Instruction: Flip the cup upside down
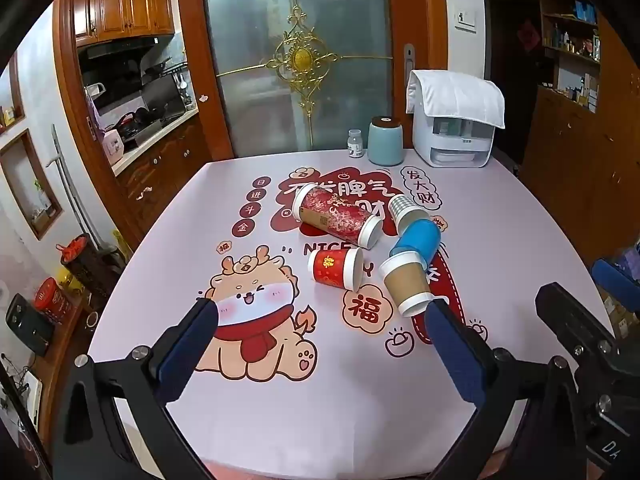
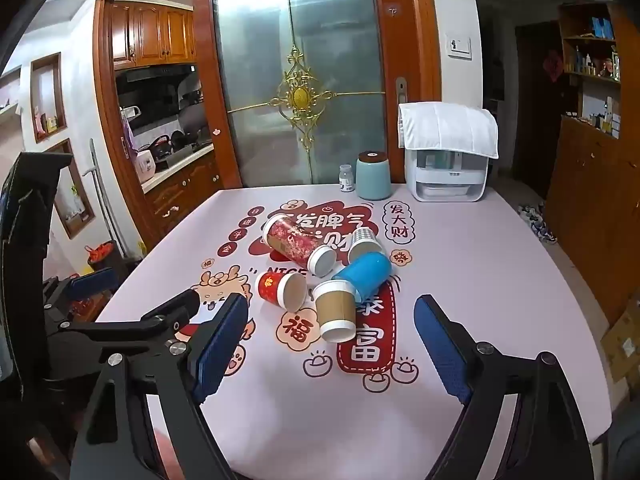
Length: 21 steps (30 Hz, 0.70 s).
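— While both my grippers hover over the bench (image 1: 320,400), what do you see?

— Left gripper (image 1: 322,320): jaws spread wide, gripping nothing. Right gripper (image 2: 332,320): jaws released too.

— And the cups?

— Five lie tipped in a cluster at twelve o'clock from my right jaws. The brown cup (image 2: 335,312) is nearest, its mouth toward me, touching the blue cup (image 2: 366,272) at its one o'clock. The small red cup (image 2: 280,289) lies just beside it at nine o'clock. Farther back lie the long red cup (image 2: 298,246) and the checked cup (image 2: 364,242).
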Each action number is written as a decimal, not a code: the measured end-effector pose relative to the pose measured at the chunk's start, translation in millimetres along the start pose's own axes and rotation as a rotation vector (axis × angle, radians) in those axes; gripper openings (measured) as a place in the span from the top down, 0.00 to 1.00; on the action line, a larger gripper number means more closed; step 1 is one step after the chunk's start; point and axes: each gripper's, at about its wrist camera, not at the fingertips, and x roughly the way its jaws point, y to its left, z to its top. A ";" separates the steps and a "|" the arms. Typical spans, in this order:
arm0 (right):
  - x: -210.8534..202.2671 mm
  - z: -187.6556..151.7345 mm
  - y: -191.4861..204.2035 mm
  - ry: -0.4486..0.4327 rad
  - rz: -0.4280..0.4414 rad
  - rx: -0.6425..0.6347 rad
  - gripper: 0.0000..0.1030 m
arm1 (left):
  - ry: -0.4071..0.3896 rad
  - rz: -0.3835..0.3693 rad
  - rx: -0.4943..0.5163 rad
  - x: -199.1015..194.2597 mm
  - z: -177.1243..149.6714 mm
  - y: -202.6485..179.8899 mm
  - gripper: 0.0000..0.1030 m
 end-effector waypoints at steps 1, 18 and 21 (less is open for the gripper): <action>0.1 0.2 -0.7 0.002 0.000 -0.002 0.16 | 0.002 0.001 0.001 -0.2 -0.1 -0.3 0.01; 20.1 -7.2 -0.7 0.031 0.022 -0.010 0.16 | 0.051 -0.034 -0.021 6.5 2.1 1.3 0.02; 24.1 -6.6 0.0 0.032 0.027 -0.011 0.16 | 0.053 -0.036 -0.026 6.4 2.2 1.2 0.02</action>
